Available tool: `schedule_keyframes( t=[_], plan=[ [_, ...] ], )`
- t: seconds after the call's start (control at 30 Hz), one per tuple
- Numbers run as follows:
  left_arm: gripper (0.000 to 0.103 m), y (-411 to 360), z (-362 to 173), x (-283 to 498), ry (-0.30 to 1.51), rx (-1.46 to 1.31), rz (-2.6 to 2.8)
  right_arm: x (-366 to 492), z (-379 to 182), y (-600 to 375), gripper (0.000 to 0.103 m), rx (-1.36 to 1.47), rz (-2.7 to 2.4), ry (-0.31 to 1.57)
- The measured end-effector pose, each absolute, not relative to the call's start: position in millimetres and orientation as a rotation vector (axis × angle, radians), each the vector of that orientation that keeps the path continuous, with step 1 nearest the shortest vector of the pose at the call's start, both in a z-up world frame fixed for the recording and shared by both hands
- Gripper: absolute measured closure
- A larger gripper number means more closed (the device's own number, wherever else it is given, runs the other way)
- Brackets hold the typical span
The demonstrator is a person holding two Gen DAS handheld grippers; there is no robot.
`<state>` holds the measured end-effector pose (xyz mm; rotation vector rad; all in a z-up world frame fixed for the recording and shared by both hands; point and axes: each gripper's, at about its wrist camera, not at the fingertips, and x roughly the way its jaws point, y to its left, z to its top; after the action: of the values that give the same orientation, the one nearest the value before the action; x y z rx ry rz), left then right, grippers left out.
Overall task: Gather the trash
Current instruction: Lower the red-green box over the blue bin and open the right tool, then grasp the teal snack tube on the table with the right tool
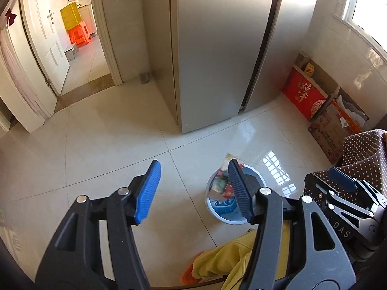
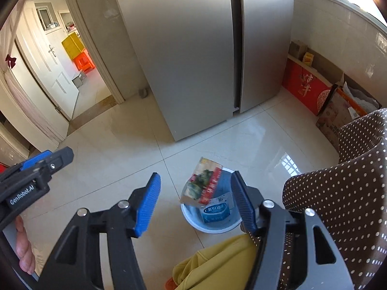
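While both tools stand spread with nothing between their pads, the crumpled printed snack wrapper [image 2: 203, 183] sits tilted at the mouth of the small round blue plastic bin [image 2: 191, 217] on the tiled floor [image 2: 108, 149], below and beyond the right tool [image 2: 196, 203]; the left tool [image 1: 194, 191] is equally empty.

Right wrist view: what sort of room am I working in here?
Most likely a home kitchen or dining corner. A tall two-door steel fridge stands on glossy floor tiles, a small blue trash bin holding wrappers sits on the floor in front, and cardboard boxes line the wall under a window.
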<state>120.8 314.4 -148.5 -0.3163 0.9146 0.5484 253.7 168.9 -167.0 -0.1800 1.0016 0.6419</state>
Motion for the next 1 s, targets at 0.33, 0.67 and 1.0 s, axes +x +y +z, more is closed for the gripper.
schedule_keyframes(
  t=[0.33,0.67,1.0],
  plan=[
    [0.045,290,-124,111,0.863,-0.292,0.512,225,-134,142,0.043,-0.138,0.671,0.908],
    [0.043,242,-88,108,0.778,-0.235,0.416,208,-79,80,0.043,-0.048,0.631,0.775],
    [0.035,169,-67,124,0.727,-0.181,0.233,209,-58,-27,0.037,0.034,0.420,0.704]
  ],
)
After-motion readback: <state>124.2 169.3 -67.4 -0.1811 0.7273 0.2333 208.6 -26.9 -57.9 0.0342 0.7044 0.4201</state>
